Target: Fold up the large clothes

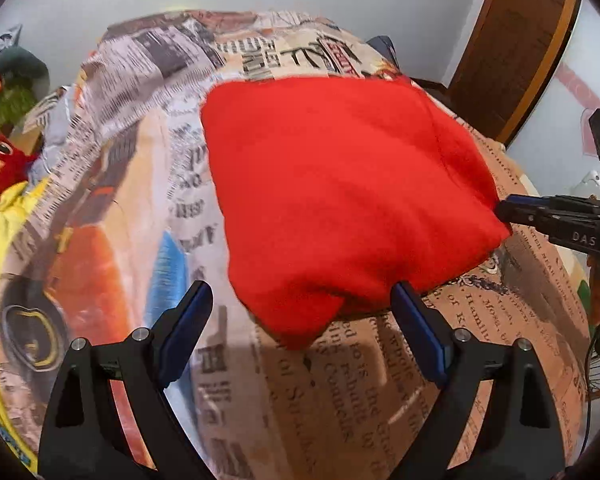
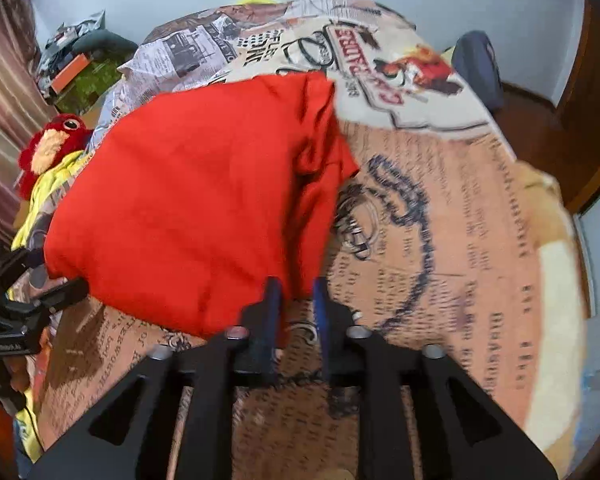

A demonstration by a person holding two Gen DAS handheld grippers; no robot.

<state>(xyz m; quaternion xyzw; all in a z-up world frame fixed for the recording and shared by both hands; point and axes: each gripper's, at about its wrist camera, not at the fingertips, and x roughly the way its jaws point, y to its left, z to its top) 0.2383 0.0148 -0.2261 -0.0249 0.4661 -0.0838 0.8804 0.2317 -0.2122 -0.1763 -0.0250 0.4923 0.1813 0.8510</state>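
A bed [image 1: 440,380] covered with a newspaper-print sheet fills the room's middle, against pale walls, with a brown wooden door [image 1: 512,52] at the far right. A red garment [image 1: 340,200], folded into a thick block, lies on the sheet.

The left tool [image 1: 302,316] is spread wide, its blue pads flanking the garment's near edge without gripping it. The right tool [image 2: 296,304] has its fingers nearly together at the garment's near corner; whether cloth sits between them I cannot tell (motion blur hides it).

The right wrist view shows a red plush toy [image 2: 54,144] beside yellow cloth [image 2: 56,184], and loose folds along the garment's right edge. The left view shows the right tool [image 1: 504,210] touching the garment's right corner.
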